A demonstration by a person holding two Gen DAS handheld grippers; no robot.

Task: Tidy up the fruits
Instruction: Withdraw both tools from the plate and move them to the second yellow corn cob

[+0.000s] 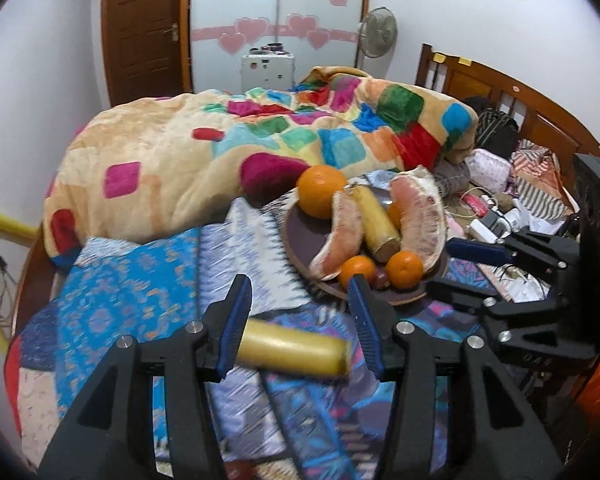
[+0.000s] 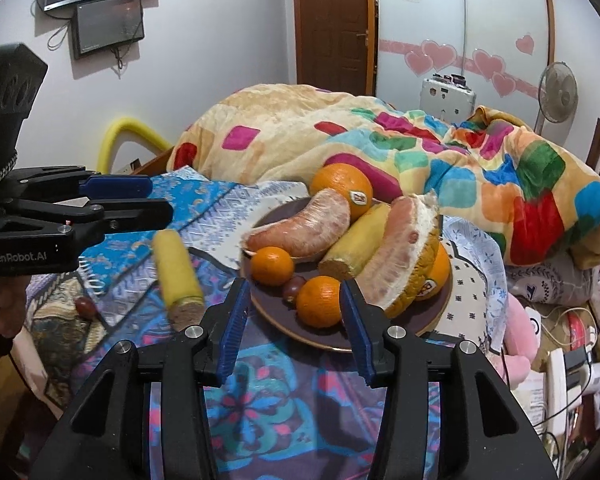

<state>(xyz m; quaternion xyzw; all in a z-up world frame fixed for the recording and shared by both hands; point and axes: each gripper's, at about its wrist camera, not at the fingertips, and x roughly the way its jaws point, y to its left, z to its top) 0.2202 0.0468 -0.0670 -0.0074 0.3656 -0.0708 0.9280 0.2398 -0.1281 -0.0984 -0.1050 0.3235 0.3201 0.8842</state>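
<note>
A brown plate [image 2: 274, 314] on the bed holds a large orange [image 2: 340, 184], two pomelo wedges [image 2: 304, 224], a banana half [image 2: 356, 246], small tangerines [image 2: 320, 300] and a dark grape [image 2: 294, 286]. A second banana half [image 1: 296, 350] lies on the cloth left of the plate; it also shows in the right wrist view [image 2: 178, 276]. My left gripper [image 1: 300, 296] is open above this banana half, its fingers on either side, not touching. My right gripper [image 2: 294, 300] is open and empty in front of the plate. A loose grape [image 2: 86, 306] lies on the cloth at left.
A bright patchwork blanket [image 1: 204, 160] is heaped behind the plate. Clothes, cables and a power strip [image 1: 496, 220] clutter the right side by the wooden headboard [image 1: 520, 96]. A yellow foam rail [image 2: 128, 128] runs along the left bed edge.
</note>
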